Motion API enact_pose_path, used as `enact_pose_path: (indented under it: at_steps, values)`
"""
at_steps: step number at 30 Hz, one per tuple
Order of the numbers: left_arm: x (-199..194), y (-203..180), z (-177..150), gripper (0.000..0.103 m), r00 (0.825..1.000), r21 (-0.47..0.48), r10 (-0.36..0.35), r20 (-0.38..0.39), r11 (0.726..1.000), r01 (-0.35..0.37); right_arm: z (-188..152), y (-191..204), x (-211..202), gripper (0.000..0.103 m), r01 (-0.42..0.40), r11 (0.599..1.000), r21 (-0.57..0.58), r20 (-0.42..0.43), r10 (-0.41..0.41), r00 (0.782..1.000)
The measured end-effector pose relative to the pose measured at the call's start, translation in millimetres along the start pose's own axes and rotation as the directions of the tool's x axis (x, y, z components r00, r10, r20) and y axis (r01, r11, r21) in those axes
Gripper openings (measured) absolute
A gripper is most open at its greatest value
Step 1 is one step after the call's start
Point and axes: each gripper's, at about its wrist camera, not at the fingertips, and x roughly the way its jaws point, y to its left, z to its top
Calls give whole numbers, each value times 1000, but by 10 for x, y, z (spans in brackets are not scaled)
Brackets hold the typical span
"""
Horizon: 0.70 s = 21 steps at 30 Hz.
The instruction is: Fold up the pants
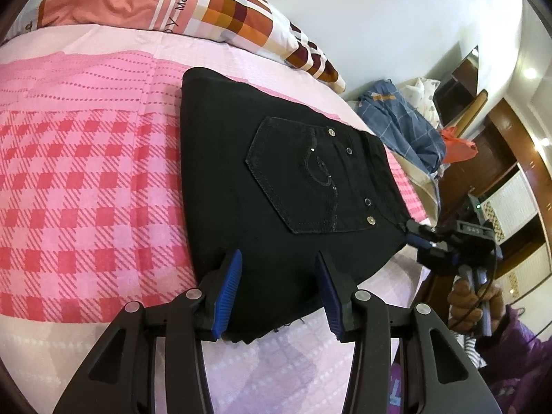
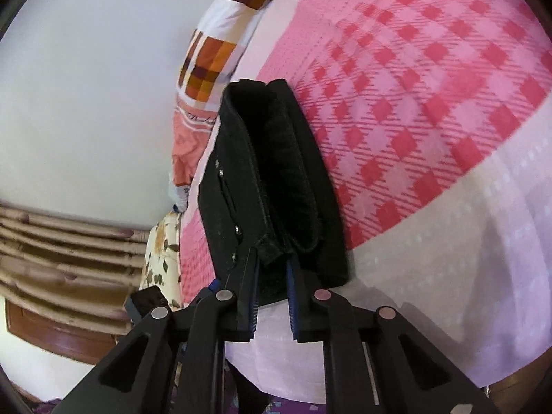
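Black jeans [image 1: 269,186] lie folded into a thick stack on the pink checked bedsheet [image 1: 86,179], back pocket with studs facing up. My left gripper [image 1: 279,258] is open, its blue pads [image 1: 229,286] standing over the near edge of the stack, holding nothing. My right gripper [image 1: 414,233] shows at the stack's right corner in the left wrist view. In the right wrist view the right gripper [image 2: 272,258] has its jaws narrowly apart around the corner of the folded pants [image 2: 276,179]; whether the pads press the cloth I cannot tell.
A patchwork pillow [image 1: 220,10] lies at the head of the bed. Blue checked clothes [image 1: 400,124] are piled beyond the bed's right side, by wooden cabinets [image 1: 510,158]. A white wall [image 2: 86,86] and a wooden headboard [image 2: 62,241] are to the left in the right wrist view.
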Motion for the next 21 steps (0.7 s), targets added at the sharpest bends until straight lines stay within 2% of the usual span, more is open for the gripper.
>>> enact_pose_path:
  at_steps: [2, 4, 5, 6, 8, 9, 11, 15, 21]
  values:
    - [-5, -49, 21, 47, 1000, 10, 29, -4, 1000, -29, 10, -28, -39, 21, -69, 997, 35, 12, 69, 998]
    - [-18, -115, 41, 50, 997, 29, 78, -1, 997, -78, 33, 42, -108, 25, -43, 999, -7, 26, 43, 999]
    - [-33, -144, 47, 50, 995, 40, 100, 9, 994, -100, 52, 84, -151, 33, -24, 999, -36, 40, 25, 999]
    - [-54, -184, 53, 51, 991, 54, 130, 24, 990, -131, 74, 144, -237, 47, 1, 998, -67, 74, 4, 997]
    - [-81, -231, 64, 54, 985, 79, 167, 44, 982, -170, 123, 176, -362, 63, -7, 997, -76, 130, 17, 991]
    - [-89, -258, 75, 57, 979, 91, 198, 55, 975, -203, 144, 181, -410, 66, -13, 997, -77, 155, 24, 988]
    - [-90, -280, 95, 60, 967, 111, 247, 65, 961, -253, 160, 176, -457, 66, 5, 997, -82, 190, 11, 982]
    - [-74, -297, 126, 62, 942, 131, 327, 70, 933, -334, 172, 141, -415, 67, 53, 994, -92, 194, -35, 980]
    - [-120, -229, 139, 64, 922, 113, 380, 76, 915, -387, 161, 255, -272, 67, 120, 979, -162, 164, -93, 982]
